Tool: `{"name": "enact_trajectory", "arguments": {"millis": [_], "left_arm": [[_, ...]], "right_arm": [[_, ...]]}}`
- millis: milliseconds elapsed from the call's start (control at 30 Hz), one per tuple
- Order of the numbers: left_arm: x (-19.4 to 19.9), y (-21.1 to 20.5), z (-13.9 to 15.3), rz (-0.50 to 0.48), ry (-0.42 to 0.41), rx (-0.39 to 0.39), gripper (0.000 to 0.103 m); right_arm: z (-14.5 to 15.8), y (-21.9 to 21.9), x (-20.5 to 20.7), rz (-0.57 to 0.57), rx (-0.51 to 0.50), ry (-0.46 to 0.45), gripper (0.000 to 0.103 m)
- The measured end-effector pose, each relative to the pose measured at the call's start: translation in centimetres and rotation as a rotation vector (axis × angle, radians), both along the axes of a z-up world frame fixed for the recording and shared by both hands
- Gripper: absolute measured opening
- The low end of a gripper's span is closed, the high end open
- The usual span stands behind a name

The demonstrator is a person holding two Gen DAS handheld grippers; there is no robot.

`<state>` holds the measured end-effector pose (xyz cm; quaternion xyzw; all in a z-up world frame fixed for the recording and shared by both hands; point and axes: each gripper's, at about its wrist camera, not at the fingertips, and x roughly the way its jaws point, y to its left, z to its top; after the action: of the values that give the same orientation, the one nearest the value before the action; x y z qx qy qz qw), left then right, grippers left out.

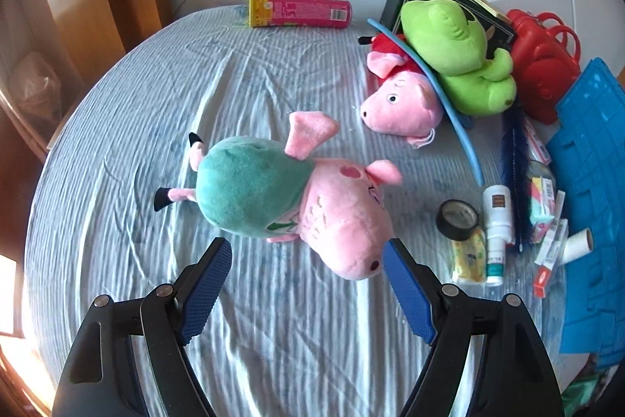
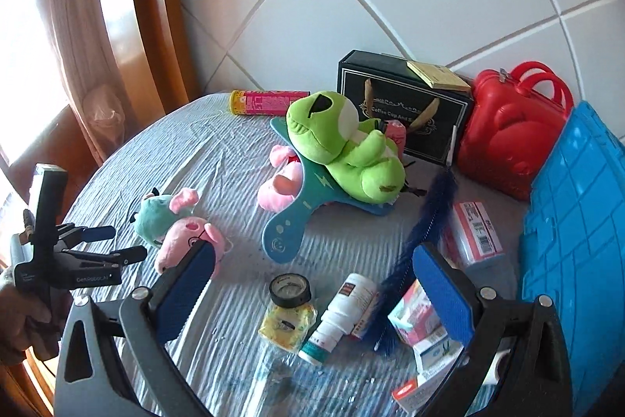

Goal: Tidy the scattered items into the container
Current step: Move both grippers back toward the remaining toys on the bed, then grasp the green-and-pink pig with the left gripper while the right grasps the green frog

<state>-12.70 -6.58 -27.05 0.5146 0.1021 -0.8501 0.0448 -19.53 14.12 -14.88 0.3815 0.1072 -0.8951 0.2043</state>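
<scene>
A pig plush in a green shirt (image 1: 281, 198) lies on the striped cloth just ahead of my left gripper (image 1: 306, 251), whose jaws stand open with the pig's snout near the right finger. My right gripper (image 2: 315, 258) is also open, hovering over a black tape roll (image 2: 290, 290), a yellow bottle (image 2: 287, 325) and a white bottle (image 2: 343, 311). The blue crate (image 2: 578, 221) stands at the right edge. In the right wrist view, the left gripper (image 2: 105, 245) sits beside that same pig plush (image 2: 175, 229), held by a hand.
A green frog plush (image 2: 343, 147) lies on a teal board over a second pink pig (image 1: 398, 104). A black box (image 2: 402, 104), a red case (image 2: 508, 135), a pink can (image 1: 300, 11), a dark blue fluffy brush (image 2: 425, 221) and several small cartons crowd the right side.
</scene>
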Motion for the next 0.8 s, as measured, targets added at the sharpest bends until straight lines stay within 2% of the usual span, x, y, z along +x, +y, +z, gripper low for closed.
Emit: {"name": "enact_trajectory", "arguments": {"millis": [133, 333, 467, 567, 667, 733, 767, 800], "left_arm": [[-1.1, -1.0, -2.3, 0.026, -0.011, 0.033, 0.08], [-2.5, -2.0, -4.2, 0.085, -0.022, 0.191, 0.08], [-3.7, -1.4, -5.4, 0.112, -0.038, 0.242, 0.08], [-4.6, -1.2, -5.9, 0.142, -0.04, 0.236, 0.087], [-5.3, -0.9, -6.8, 0.184, -0.055, 0.22, 0.102], [-5.8, -0.4, -8.0, 0.208, -0.114, 0.169, 0.103], [-6.1, -0.2, -8.9, 0.209, -0.147, 0.177, 0.103], [-6.3, -0.4, -10.1, 0.216, -0.164, 0.25, 0.103]], "right_arm": [[-1.8, -2.8, -4.4, 0.033, 0.042, 0.019, 0.103], [-4.1, -5.7, -9.4, 0.07, 0.123, 0.045, 0.103], [-5.1, -6.9, -12.3, 0.08, 0.158, 0.044, 0.103], [-5.7, -8.0, -14.3, 0.092, 0.197, 0.06, 0.103], [-6.9, -8.9, -16.4, 0.09, 0.262, 0.061, 0.103], [-7.8, -9.4, -17.7, 0.094, 0.294, 0.053, 0.103], [-8.3, -9.6, -18.2, 0.096, 0.313, 0.046, 0.103], [-8.9, -9.8, -18.8, 0.097, 0.329, 0.035, 0.103]]}}
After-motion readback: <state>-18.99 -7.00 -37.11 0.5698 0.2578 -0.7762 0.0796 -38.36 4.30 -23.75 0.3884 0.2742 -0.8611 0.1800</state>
